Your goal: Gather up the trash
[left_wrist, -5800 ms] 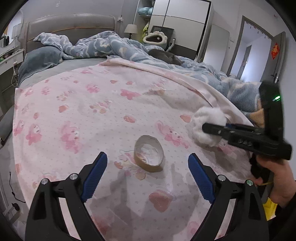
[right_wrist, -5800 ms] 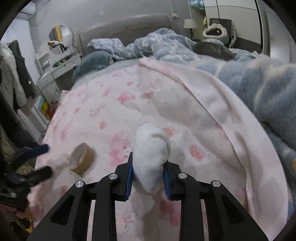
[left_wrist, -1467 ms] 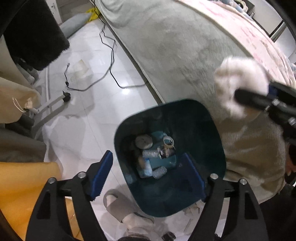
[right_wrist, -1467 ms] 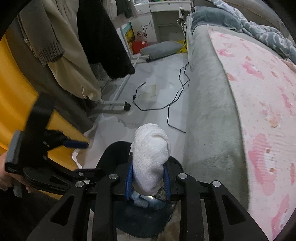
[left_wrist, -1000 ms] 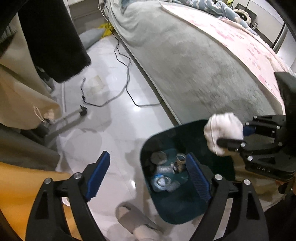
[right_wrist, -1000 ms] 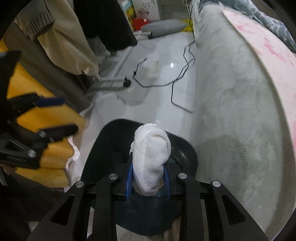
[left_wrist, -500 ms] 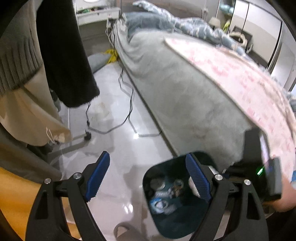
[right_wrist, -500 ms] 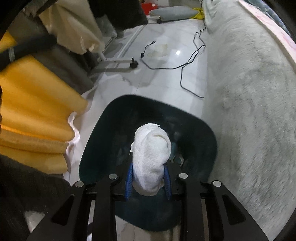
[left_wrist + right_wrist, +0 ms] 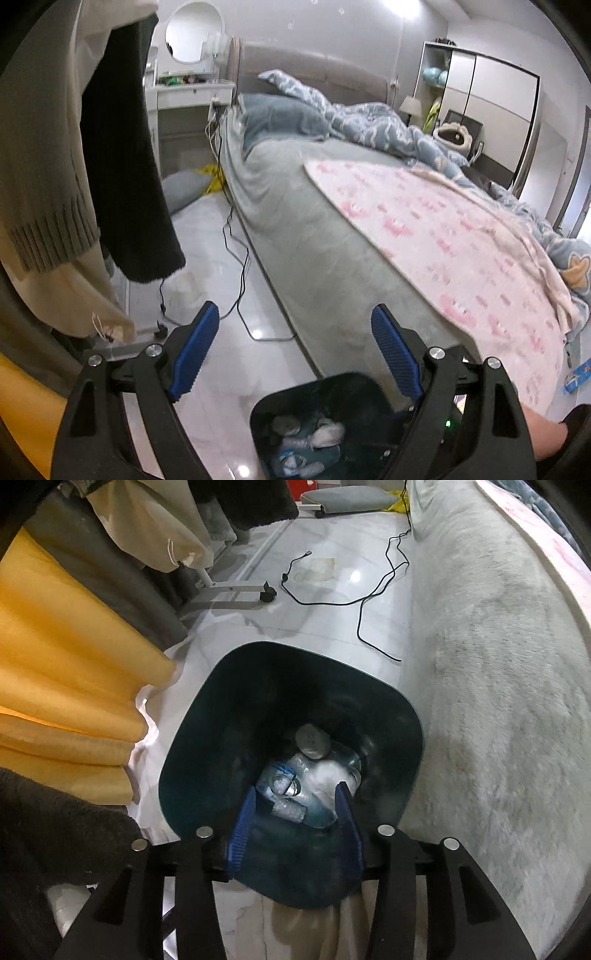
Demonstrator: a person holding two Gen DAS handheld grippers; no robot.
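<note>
right wrist view: right tool (image 9: 293,825) opening over the dark bin (image 9: 413,716), nothing between its pads; white wad (image 9: 327,773) lies blurred inside among bottles. left tool (image 9: 295,354) wide open, empty.

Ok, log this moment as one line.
left hand-held gripper: open, empty | right hand-held gripper: opening, over bin | white wad: in bin

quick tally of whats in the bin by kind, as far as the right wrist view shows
white wad: 1
grey disc: 1
clear plastic pieces: about 3, crumpled together so the count is rough
total: about 5 things in the bin
</note>
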